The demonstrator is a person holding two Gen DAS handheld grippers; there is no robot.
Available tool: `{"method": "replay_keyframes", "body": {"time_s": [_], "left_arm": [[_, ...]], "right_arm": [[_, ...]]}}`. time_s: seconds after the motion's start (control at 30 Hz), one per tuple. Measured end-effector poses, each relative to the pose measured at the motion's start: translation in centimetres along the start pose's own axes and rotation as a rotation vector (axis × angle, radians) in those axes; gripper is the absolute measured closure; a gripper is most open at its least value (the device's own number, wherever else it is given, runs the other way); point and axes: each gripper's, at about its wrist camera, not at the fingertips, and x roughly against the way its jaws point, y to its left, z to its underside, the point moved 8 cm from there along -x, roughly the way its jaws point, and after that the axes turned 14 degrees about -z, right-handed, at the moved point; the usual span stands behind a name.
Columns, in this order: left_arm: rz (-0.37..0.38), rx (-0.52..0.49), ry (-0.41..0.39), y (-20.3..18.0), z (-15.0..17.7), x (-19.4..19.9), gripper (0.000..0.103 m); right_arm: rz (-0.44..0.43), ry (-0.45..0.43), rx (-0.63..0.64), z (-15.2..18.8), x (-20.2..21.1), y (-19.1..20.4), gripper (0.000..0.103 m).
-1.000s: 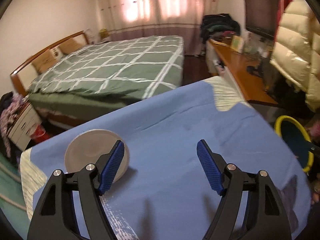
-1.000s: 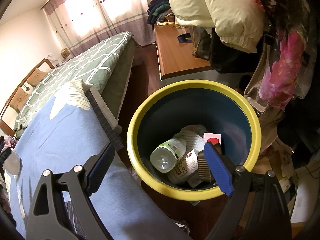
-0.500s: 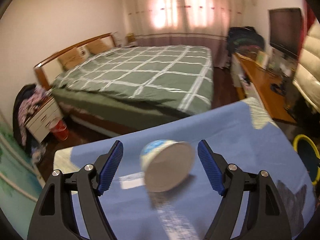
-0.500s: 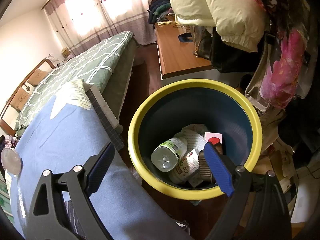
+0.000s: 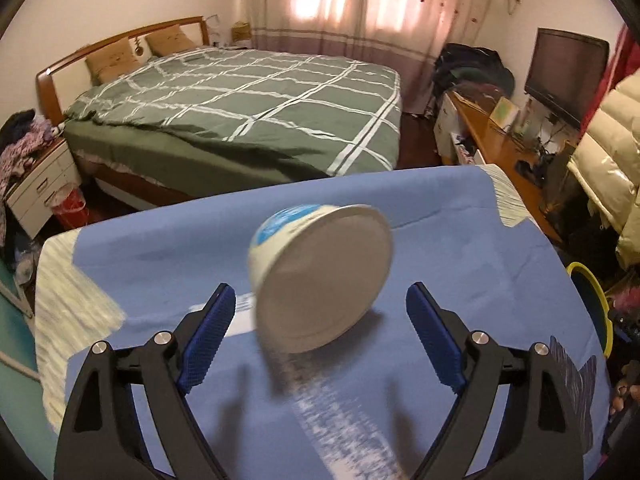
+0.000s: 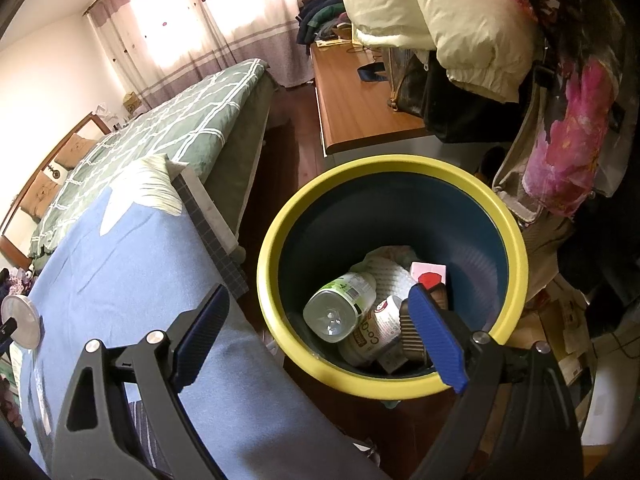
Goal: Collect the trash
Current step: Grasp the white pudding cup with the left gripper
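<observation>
The left gripper (image 5: 316, 336) is pitched steeply downward; its jaws are opening, and a white cup (image 5: 320, 276) is seen between the blue pads (image 5: 206, 334) without being pressed by either. The right gripper (image 6: 320, 334) is likewise angled downward, its jaws spread wide with nothing gripped between them. Black finger frames are visible at the lower edge of both wrist views. No hand or sleeve is seen clearly.
</observation>
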Motion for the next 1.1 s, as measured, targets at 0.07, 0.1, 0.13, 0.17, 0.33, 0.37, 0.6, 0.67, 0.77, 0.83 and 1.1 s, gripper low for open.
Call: {"method": "replay_keyframes", "body": {"time_s": [0.07,0.1,0.13,0.17,0.33,0.37,0.6,0.67,0.77,0.83,1.1], "left_arm": [[-0.004,-0.013,-0.007,-0.8,-0.5,-0.4,0.016],[0.004,-0.024,-0.002,-1.2,-0.7,-0.9,0.013],[0.011,-0.040,0.002,-1.6,-1.1,-1.4,0.013],[0.015,-0.053,0.003,-1.8,-1.5,-1.8,0.013],[0.148,-0.089,0.056,-2.8,-1.8,-2.8,0.010],[0.170,-0.095,0.062,-3.1,-1.6,-2.6,0.010],[0.213,-0.229,0.035,-7.9,0.9,1.4,0.010],[0.125,-0.214,0.036,-7.4,0.5,1.3,0.010],[0.061,-0.130,0.047,-6.2,-0.5,0.9,0.010],[0.082,-0.053,0.084,-6.0,-1.0,0.1,0.008],[0.148,0.150,0.253,-6.7,-0.7,-3.3,0.018]], "right_arm": [[-0.002,0.001,-0.002,0.1,-0.1,0.1,0.017],[-0.002,0.003,-0.002,0.1,-0.1,0.1,0.017],[-0.004,0.004,-0.003,0.1,-0.1,0.2,0.017],[-0.005,0.005,-0.004,0.2,-0.2,0.1,0.017],[-0.011,0.022,-0.007,0.4,-0.6,0.3,0.017],[-0.012,0.024,-0.008,0.5,-0.7,0.3,0.017],[-0.020,0.029,-0.004,0.4,-0.7,0.4,0.017],[-0.024,0.030,-0.008,0.3,-0.7,0.1,0.017],[-0.025,0.030,-0.003,0.3,-0.7,0.0,0.016],[-0.029,0.031,-0.007,0.3,-0.7,-0.1,0.016],[-0.049,0.036,-0.002,0.2,-0.8,0.1,0.016]]}}
